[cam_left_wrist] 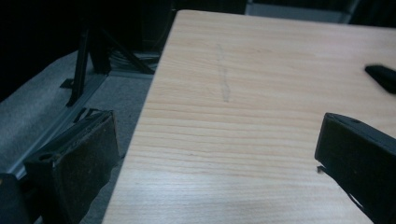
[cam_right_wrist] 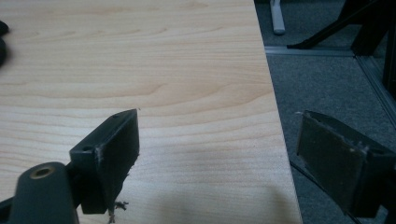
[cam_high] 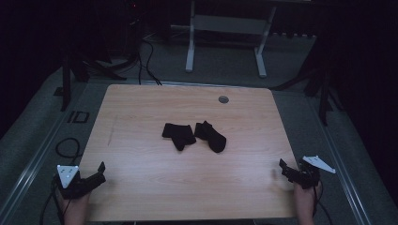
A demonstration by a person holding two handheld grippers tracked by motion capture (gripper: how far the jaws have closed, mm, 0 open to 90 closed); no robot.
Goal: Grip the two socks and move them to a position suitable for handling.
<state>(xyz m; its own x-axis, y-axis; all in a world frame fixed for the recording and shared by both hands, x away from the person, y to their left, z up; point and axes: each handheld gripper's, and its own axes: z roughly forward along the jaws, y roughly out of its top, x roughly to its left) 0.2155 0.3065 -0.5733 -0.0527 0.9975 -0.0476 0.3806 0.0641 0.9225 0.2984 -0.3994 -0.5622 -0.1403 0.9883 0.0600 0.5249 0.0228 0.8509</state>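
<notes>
Left gripper (cam_high: 100, 171) and right gripper (cam_high: 282, 168) rest at the desk's (cam_high: 141, 187) near corners, fingers spread and empty, aimed inward toward two socks (cam_high: 193, 134) mid-desk.

sock (cam_left_wrist: 382, 76) cut off at edge, forearms (cam_high: 74, 209) cropped

Black socks (cam_high: 193, 135); pale woodgrain table (cam_high: 141, 187); grey carpet (cam_high: 42, 140).

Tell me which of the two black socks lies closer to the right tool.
The right-hand sock, angled toward the table's right side; the other sock lies just left of it, farther from the right tool.
</notes>
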